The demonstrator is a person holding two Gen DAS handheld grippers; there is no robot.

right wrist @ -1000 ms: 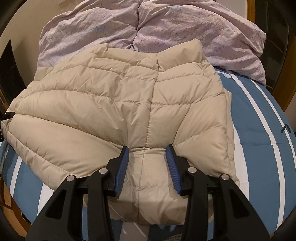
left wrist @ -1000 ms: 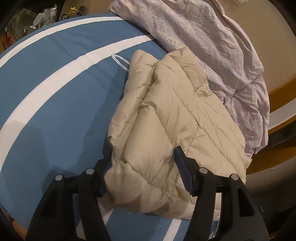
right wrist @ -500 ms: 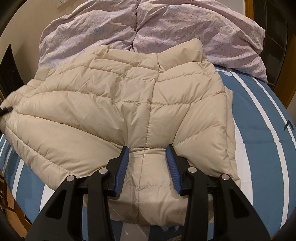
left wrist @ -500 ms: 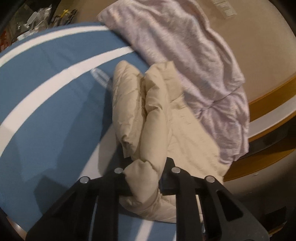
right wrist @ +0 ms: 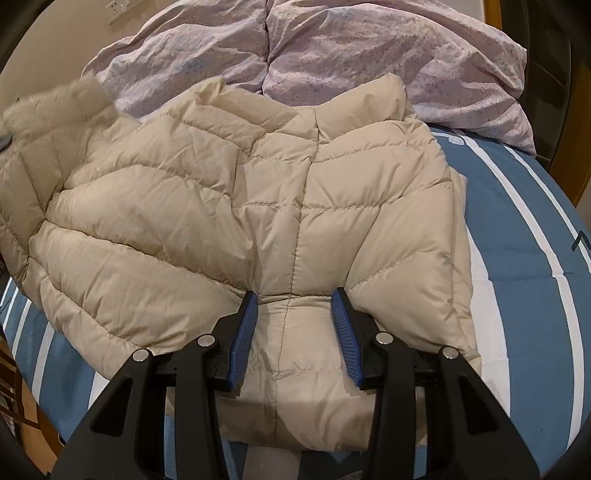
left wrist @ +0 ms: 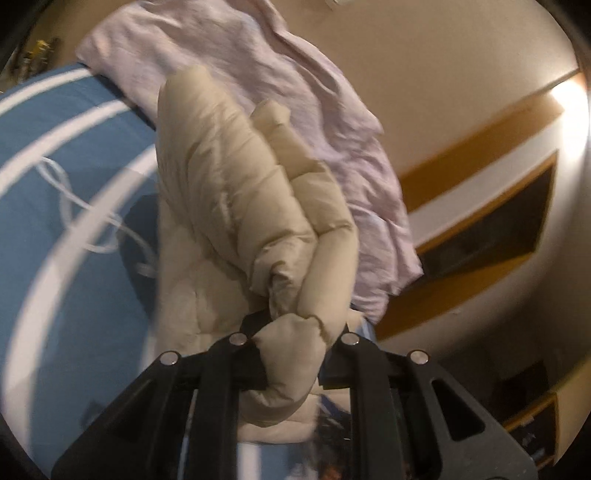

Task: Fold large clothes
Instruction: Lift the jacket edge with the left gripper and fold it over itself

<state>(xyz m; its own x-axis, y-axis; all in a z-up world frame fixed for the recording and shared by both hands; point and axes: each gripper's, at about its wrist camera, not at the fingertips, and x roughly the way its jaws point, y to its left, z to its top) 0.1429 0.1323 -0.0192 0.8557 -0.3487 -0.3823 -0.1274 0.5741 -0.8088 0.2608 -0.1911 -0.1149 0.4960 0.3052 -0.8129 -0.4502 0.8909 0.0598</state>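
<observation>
The left tongs (left wrist: 295, 347), clenched on the beige quilted puffer jacket (right wrist: 258, 206), have lifted its edge higher; the right tongs (right wrist: 295, 332) stay released above it.

Beige quilted puffer jacket (right wrist: 258, 221): spread across the bed (right wrist: 517, 240), collar end toward the lilac duvet (right wrist: 351, 48); left edge raised off the bed and blurred. Bed cover: blue with white stripes. Right tool (right wrist: 294, 306): black frame, blue-padded fingers (right wrist: 243, 332) apart, resting on the jacket's near hem panel, straddling the centre seam. Wall socket (right wrist: 120, 9): upper left.
</observation>
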